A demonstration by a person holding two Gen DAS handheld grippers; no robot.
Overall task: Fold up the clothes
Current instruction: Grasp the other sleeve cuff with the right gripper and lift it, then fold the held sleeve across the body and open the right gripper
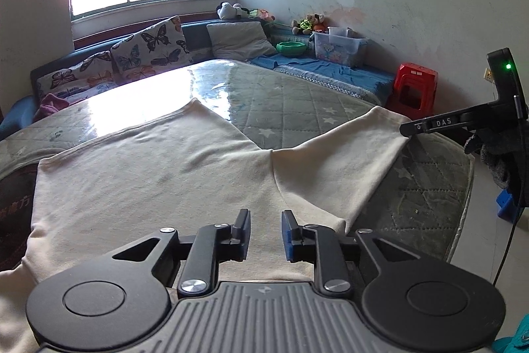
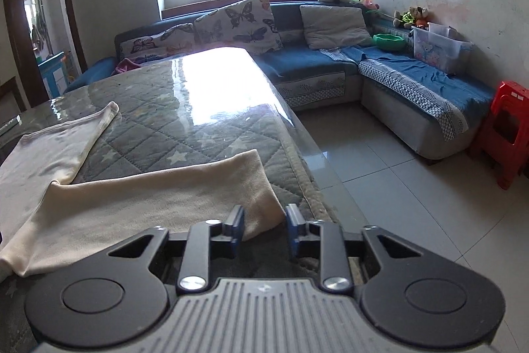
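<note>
A cream long-sleeved shirt [image 1: 158, 174] lies flat on a table covered by a grey-green quilted pad under clear plastic [image 1: 281, 95]. My left gripper [image 1: 264, 230] is open just above the shirt's near body part, with nothing between the jaws. One sleeve [image 1: 350, 148] stretches to the right, and the right gripper shows there in the left wrist view [image 1: 413, 128], at the cuff. In the right wrist view my right gripper [image 2: 264, 227] is open, its fingers on either side of the cuff corner [image 2: 264, 207] of that sleeve [image 2: 148, 204]. The other sleeve [image 2: 76, 134] lies at the far left.
The table edge [image 2: 307, 161] runs along the right, with tiled floor [image 2: 396, 187] beyond. A blue sofa [image 2: 413, 78] with cushions, toys, a green bowl [image 2: 389, 42] and a plastic box [image 2: 439, 47] lines the far walls. A red stool [image 2: 506, 134] stands at the right.
</note>
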